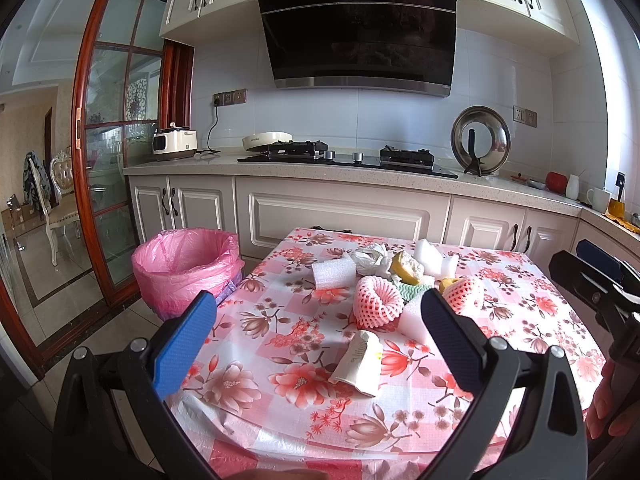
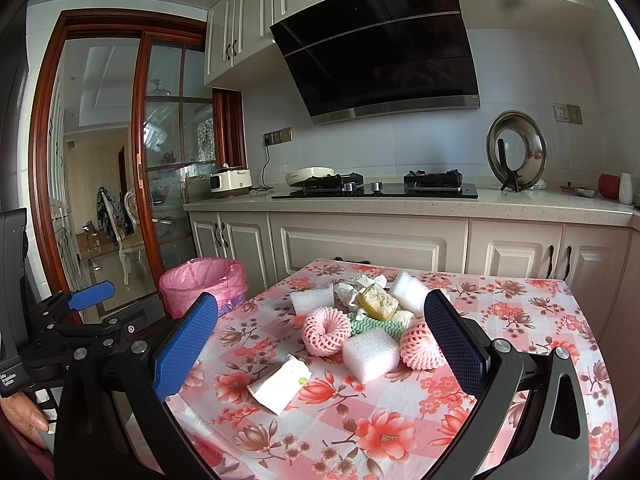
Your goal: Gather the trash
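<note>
Left wrist view shows the worktop [image 1: 400, 400], covered by a pink floral cloth, in front of white kitchen cabinets [image 1: 340, 216]. On the floor just beside its left edge stands the trash bin [image 1: 186, 264], lined with a pink bag. Both tools hover above the near edge: the left hand-held gripper [image 1: 318, 344] has its blue fingers spread wide apart with nothing between them, and the right hand-held gripper [image 2: 320, 344] is likewise spread and empty. Trash sits in a cluster at the worktop's middle: a white foam block [image 2: 370, 354] between two pink foam fruit nets [image 2: 326, 330] [image 2: 420, 346], another foam block [image 1: 334, 274] farther back, crumpled paper [image 1: 370, 258], a yellow sponge [image 2: 380, 302] and a green-striped cloth [image 2: 376, 325]. A flattened white carton [image 2: 280, 386] lies apart, nearest the grippers.
</note>
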Demonstrator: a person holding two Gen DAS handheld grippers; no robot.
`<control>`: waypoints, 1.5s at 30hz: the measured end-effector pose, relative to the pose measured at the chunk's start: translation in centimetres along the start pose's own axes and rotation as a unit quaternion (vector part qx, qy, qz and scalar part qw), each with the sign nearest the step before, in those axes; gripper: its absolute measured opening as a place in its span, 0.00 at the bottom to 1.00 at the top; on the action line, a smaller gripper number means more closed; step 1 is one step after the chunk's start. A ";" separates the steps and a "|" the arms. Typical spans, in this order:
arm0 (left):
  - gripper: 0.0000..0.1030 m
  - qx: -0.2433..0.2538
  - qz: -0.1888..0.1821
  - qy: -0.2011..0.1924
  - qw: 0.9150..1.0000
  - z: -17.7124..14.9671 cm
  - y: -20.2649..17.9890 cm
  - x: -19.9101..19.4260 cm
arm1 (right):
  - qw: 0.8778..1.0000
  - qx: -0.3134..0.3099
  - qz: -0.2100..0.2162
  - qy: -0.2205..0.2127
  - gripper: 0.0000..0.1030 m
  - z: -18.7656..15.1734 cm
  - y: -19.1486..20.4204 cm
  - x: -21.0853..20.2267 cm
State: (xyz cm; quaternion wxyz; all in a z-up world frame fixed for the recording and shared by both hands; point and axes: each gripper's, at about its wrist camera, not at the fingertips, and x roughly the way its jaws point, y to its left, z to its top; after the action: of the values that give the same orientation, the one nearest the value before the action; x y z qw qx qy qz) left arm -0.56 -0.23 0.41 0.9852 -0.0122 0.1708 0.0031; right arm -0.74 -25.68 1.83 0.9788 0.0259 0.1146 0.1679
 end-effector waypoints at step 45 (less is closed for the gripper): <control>0.95 0.058 -0.048 0.175 0.982 -5.8 -1.3 18.0 | 0.977 0.027 -0.085 0.193 0.94 -7.9 -6.7 12.6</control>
State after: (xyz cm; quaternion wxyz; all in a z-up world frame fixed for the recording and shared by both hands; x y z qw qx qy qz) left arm 14.49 -1.64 -11.05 0.9381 0.0369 0.3397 -0.0561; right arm 11.14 -27.68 -9.12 0.9478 0.0100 0.3079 0.0825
